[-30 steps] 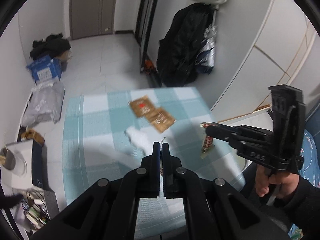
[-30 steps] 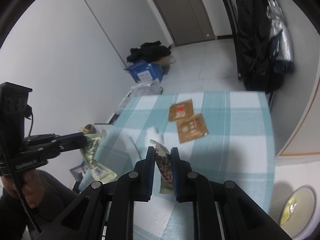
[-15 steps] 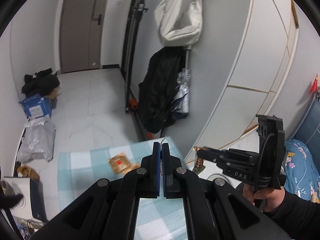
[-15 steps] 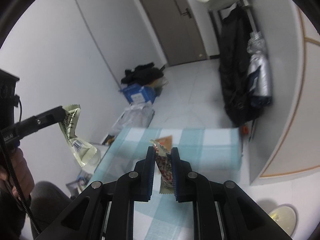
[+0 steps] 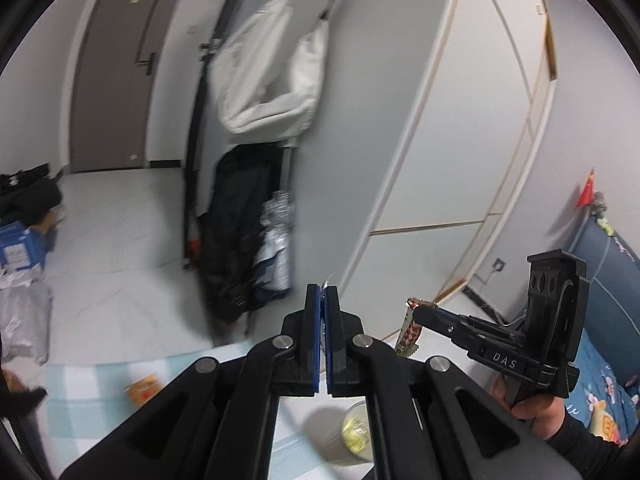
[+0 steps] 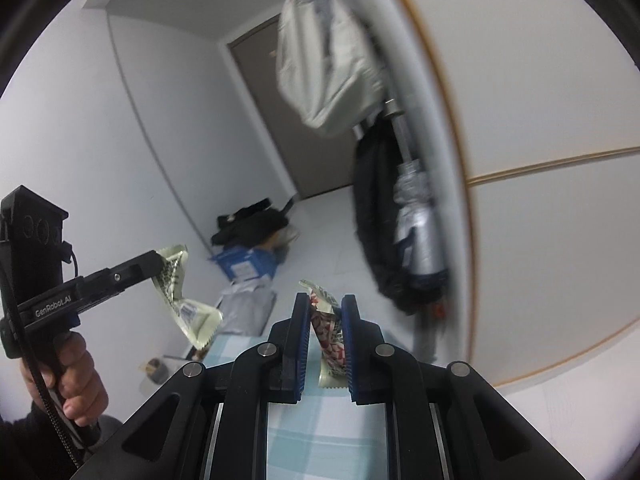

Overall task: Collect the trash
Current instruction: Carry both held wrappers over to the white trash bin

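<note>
On the left, a pale green wrapper (image 6: pixel 182 300) is held in the left tongs (image 6: pixel 160 262), which are pressed fully together on its top end, so the rest hangs down loose. In the left wrist view only a tiny silver tip (image 5: pixel 328 278) is seen past the closed pads. Below, a brown packet (image 5: pixel 140 390) is left on the checked counter (image 5: pixel 80 396), and a cup (image 5: pixel 356 430) with yellow drink is seen nearer. On the right, a red-and-white wrapper (image 6: pixel 330 334) is pinched in the right tongs (image 6: pixel 325 320), set narrow around it. No bin is seen. To do this step well, both tongs should be kept tight and carried level, so that nothing is dropped. The wrappers should be let go only when a bin is right under them.
</note>
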A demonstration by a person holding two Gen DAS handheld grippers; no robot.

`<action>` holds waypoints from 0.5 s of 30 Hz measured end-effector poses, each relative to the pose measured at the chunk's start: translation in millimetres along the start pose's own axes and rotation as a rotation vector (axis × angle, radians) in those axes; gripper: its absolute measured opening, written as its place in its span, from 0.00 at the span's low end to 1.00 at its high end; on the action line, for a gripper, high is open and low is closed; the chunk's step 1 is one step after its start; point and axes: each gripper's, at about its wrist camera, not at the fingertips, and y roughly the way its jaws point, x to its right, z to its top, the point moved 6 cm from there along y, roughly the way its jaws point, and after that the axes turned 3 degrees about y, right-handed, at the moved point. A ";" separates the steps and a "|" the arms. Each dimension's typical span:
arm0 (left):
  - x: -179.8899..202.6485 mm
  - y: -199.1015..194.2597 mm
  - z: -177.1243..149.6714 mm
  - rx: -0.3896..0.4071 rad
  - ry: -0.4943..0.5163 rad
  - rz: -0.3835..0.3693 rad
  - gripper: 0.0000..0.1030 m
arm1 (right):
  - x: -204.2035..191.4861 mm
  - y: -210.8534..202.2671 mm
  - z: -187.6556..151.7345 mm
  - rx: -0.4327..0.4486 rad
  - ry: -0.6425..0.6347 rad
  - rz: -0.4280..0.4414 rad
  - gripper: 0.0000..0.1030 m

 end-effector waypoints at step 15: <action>124.9 114.1 -25.3 -0.218 0.229 -0.213 0.00 | 134.1 -77.7 -12.2 0.090 0.149 -0.228 0.14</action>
